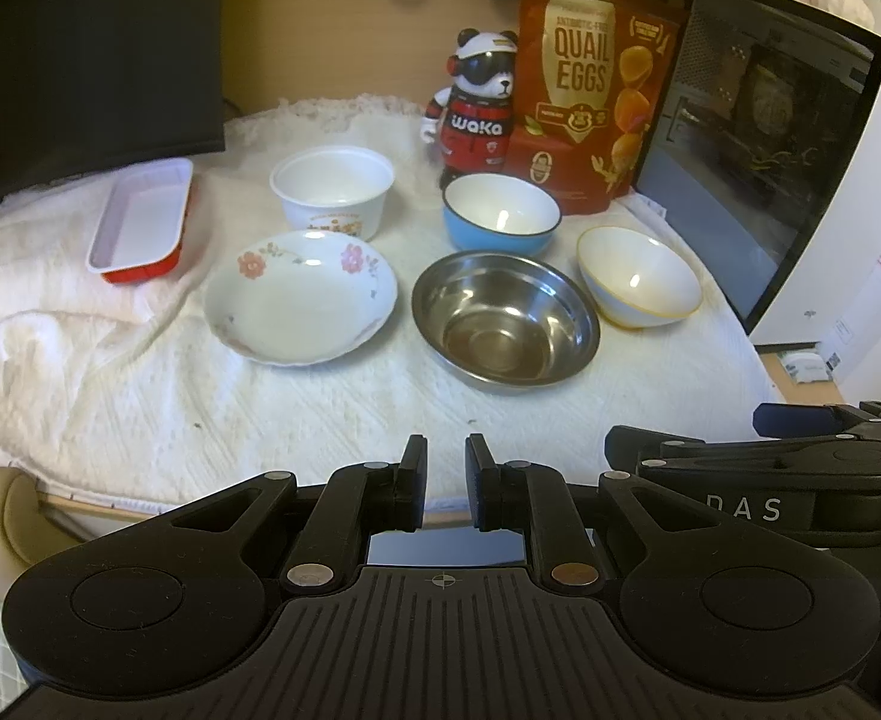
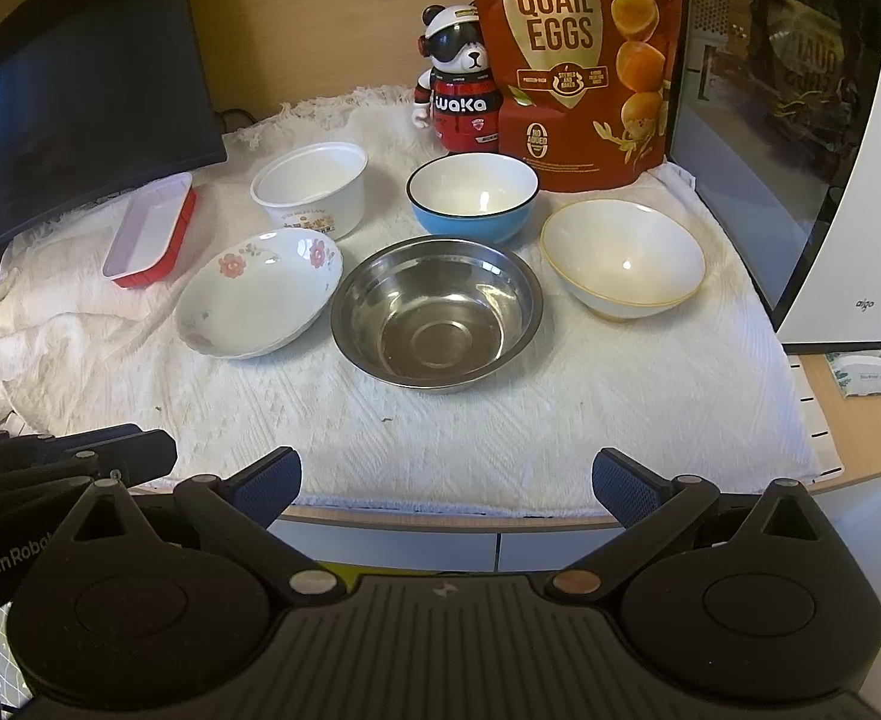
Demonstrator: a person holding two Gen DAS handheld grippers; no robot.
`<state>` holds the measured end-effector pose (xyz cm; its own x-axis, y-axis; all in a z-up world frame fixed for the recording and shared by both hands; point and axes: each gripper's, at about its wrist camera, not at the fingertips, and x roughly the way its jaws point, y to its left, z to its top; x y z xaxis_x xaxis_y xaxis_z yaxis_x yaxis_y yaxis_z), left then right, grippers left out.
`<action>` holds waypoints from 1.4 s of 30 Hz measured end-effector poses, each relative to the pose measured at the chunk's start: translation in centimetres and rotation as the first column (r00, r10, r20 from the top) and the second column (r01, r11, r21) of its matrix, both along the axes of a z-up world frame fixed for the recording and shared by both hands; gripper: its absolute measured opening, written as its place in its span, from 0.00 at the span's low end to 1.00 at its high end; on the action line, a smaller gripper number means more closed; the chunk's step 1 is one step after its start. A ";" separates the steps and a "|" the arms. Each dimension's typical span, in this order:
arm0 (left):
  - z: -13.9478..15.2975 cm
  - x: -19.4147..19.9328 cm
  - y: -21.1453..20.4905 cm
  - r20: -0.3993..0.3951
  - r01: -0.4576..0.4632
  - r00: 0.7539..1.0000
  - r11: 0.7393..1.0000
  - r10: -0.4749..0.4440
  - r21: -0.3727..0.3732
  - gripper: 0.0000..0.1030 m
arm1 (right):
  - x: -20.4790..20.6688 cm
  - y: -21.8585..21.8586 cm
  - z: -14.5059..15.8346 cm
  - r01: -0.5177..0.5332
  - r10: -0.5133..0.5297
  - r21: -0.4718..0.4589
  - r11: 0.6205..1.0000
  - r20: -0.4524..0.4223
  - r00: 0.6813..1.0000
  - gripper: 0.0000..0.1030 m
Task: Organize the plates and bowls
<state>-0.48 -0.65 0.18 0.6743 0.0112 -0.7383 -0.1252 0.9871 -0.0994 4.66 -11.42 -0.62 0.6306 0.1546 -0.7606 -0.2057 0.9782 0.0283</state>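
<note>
Nothing has been picked up yet — both grippers hang back at the near edge of the cloth [image 2: 500, 438], pointing down toward the dishes. The left gripper [image 1: 445, 477] is clenched on nothing; the right gripper [image 2: 446, 480] stands wide and released. The steel bowl [image 2: 436, 312] lies straight ahead of the right fingers, nearest of all, with the flowered plate [image 1: 301, 297] ahead of the left. I'd guess the right hand goes first — it only has to reach forward.
</note>
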 end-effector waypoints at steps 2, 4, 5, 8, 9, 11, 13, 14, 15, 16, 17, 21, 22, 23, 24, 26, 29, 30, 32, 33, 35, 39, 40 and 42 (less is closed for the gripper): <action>0.0 0.0 0.0 0.000 0.000 1.000 1.000 0.000 0.000 0.17 | 0.0 0.0 0.0 0.000 0.000 -0.001 1.000 0.000 1.000 1.00; 0.0 0.0 0.0 0.000 0.000 1.000 1.000 0.000 0.000 0.17 | 0.0 0.1 0.0 0.000 0.000 -0.002 1.000 0.000 1.000 1.00; 0.0 0.0 0.0 0.000 0.000 1.000 1.000 0.000 -0.001 0.17 | 0.0 0.1 0.0 0.000 0.000 -0.002 1.000 0.000 1.000 1.00; 0.0 0.0 0.1 -0.002 -0.001 1.000 1.000 0.001 -0.002 0.17 | 0.1 0.1 0.1 -0.001 0.001 -0.002 1.000 0.001 1.000 1.00; 0.0 0.0 0.1 -0.002 -0.001 1.000 1.000 0.001 -0.002 0.17 | 0.0 0.1 0.0 -0.002 0.002 -0.003 1.000 0.002 1.000 1.00; 0.0 0.0 0.1 -0.002 0.000 1.000 1.000 0.000 -0.003 0.17 | -0.1 0.2 0.0 -0.003 0.003 -0.004 1.000 0.004 1.000 1.00; 0.0 0.0 0.1 -0.002 -0.001 1.000 1.000 0.001 -0.003 0.17 | -0.2 0.3 0.0 -0.003 0.003 -0.007 1.000 0.005 1.000 1.00; 0.0 0.0 0.1 -0.002 0.000 1.000 1.000 0.000 -0.003 0.17 | -0.2 0.3 0.0 -0.003 0.003 -0.007 1.000 0.006 1.000 1.00; 0.0 0.0 0.1 -0.001 0.000 1.000 1.000 0.000 -0.003 0.17 | -0.2 0.3 0.0 -0.002 0.002 -0.008 1.000 0.006 1.000 1.00; 0.0 0.0 0.0 -0.001 0.000 1.000 1.000 0.000 -0.003 0.17 | -0.2 0.3 -0.1 -0.001 0.002 -0.008 1.000 0.006 1.000 1.00; 0.0 0.0 0.1 -0.002 -0.001 1.000 1.000 0.001 -0.003 0.17 | -0.3 0.3 -0.1 -0.001 0.001 -0.008 1.000 0.007 1.000 1.00; -0.1 0.0 0.1 -0.002 -0.001 1.000 1.000 0.001 -0.005 0.17 | -0.2 0.4 0.1 0.003 -0.003 -0.010 1.000 0.012 1.000 1.00; -0.1 0.0 0.1 -0.002 0.000 1.000 1.000 0.000 -0.006 0.17 | -0.3 0.4 0.1 0.004 -0.004 -0.011 1.000 0.014 1.000 1.00; -0.1 0.0 0.2 -0.003 0.001 1.000 1.000 -0.001 -0.008 0.17 | -0.4 0.5 0.2 0.005 -0.005 -0.012 1.000 0.017 1.000 1.00; -0.1 0.0 0.2 -0.002 0.000 1.000 1.000 0.000 -0.008 0.17 | -0.4 0.6 0.2 0.006 -0.006 -0.013 1.000 0.020 1.000 1.00; -0.1 0.1 0.5 -0.001 0.002 1.000 1.000 -0.002 -0.010 0.17 | -0.2 0.7 0.3 0.009 -0.008 -0.014 1.000 0.023 1.000 1.00; -0.3 0.2 1.1 0.005 0.008 1.000 1.000 -0.008 -0.021 0.17 | 0.0 1.0 0.2 0.014 -0.014 -0.013 1.000 0.027 1.000 1.00; -0.4 0.4 1.4 0.002 0.009 1.000 0.999 -0.009 -0.032 0.17 | 0.2 1.0 0.1 0.017 -0.017 -0.007 1.000 0.026 1.000 1.00; -0.6 0.8 2.2 -0.002 0.004 1.000 0.998 -0.004 -0.067 0.16 | 0.5 1.2 0.1 0.025 -0.025 0.010 1.000 0.037 0.999 1.00; -0.6 0.9 2.6 0.003 0.002 1.000 0.997 -0.001 -0.081 0.16 | 0.6 1.2 0.2 0.035 -0.036 0.024 0.999 0.055 0.998 1.00; -0.6 1.2 3.9 0.017 0.003 1.000 0.992 -0.001 -0.122 0.17 | 0.9 1.2 0.4 0.054 -0.058 0.046 0.997 0.079 0.995 1.00; -1.5 2.5 6.9 0.028 0.039 0.999 0.959 -0.032 -0.282 0.17 | 2.0 0.8 0.6 0.081 -0.091 0.101 0.992 0.091 0.992 1.00; -1.9 2.9 7.4 0.033 0.047 0.999 0.948 -0.039 -0.314 0.17 | 2.4 0.7 0.5 0.081 -0.092 0.121 0.989 0.089 0.992 1.00; -2.5 4.1 7.8 0.020 0.035 0.999 0.943 -0.030 -0.332 0.17 | 3.5 0.4 0.2 0.073 -0.086 0.140 0.987 0.083 0.993 1.00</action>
<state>3.60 7.18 -2.34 0.6808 -0.2552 -0.6866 -0.0895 0.9013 -0.4238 8.14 -11.03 -0.39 0.7092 0.1997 -0.6761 -0.1351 0.9798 0.1476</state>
